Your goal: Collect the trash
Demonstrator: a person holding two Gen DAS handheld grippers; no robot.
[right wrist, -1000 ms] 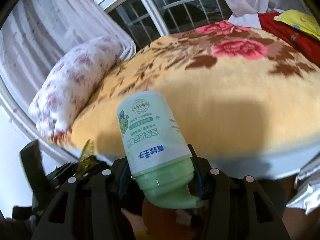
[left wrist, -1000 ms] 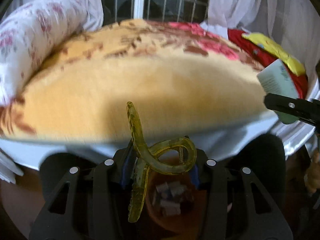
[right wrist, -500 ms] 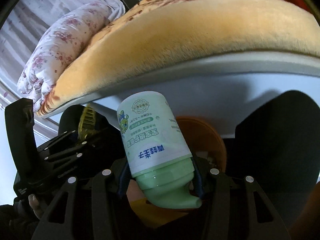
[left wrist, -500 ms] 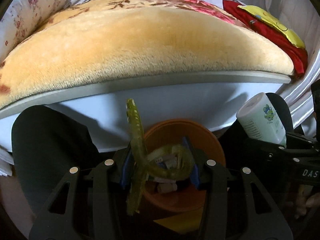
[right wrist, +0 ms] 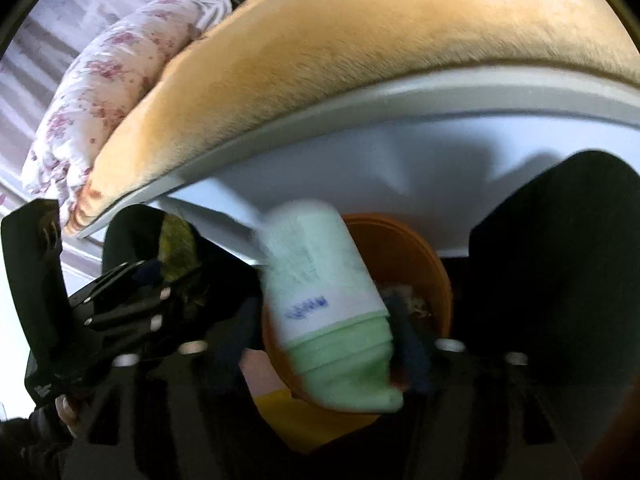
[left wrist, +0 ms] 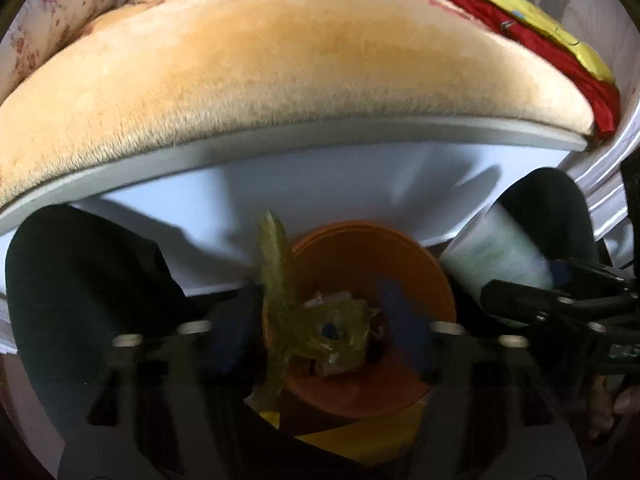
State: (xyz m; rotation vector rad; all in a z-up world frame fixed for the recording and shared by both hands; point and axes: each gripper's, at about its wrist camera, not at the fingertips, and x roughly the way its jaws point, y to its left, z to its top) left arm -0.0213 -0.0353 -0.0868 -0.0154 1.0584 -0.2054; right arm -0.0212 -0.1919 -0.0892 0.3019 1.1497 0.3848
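An orange bin (left wrist: pixel 404 268) with scraps inside stands on the floor below the bed edge; it also shows in the right wrist view (right wrist: pixel 412 248). My left gripper (left wrist: pixel 320 320) hovers over the bin with its jaws spread, and a yellow-green hair claw clip (left wrist: pixel 280 272) sits blurred between them, tilted over the bin mouth. My right gripper (right wrist: pixel 332 320) is over the bin too, jaws spread around a pale green and white bottle (right wrist: pixel 320 280), which is blurred and tipping. The bottle shows at the right in the left wrist view (left wrist: pixel 496 256).
A bed with a fuzzy yellow floral blanket (left wrist: pixel 280 60) and grey frame edge (left wrist: pixel 360 132) fills the upper view. A flowered pillow (right wrist: pixel 104 92) lies at the left. Red and yellow cloth (left wrist: pixel 540 40) lies at the right. Black trouser legs (left wrist: pixel 80 280) flank the bin.
Both grippers lowered from above the bed to over the orange bin. Both jaws have now spread, and the clip and the bottle blur and shift downward.
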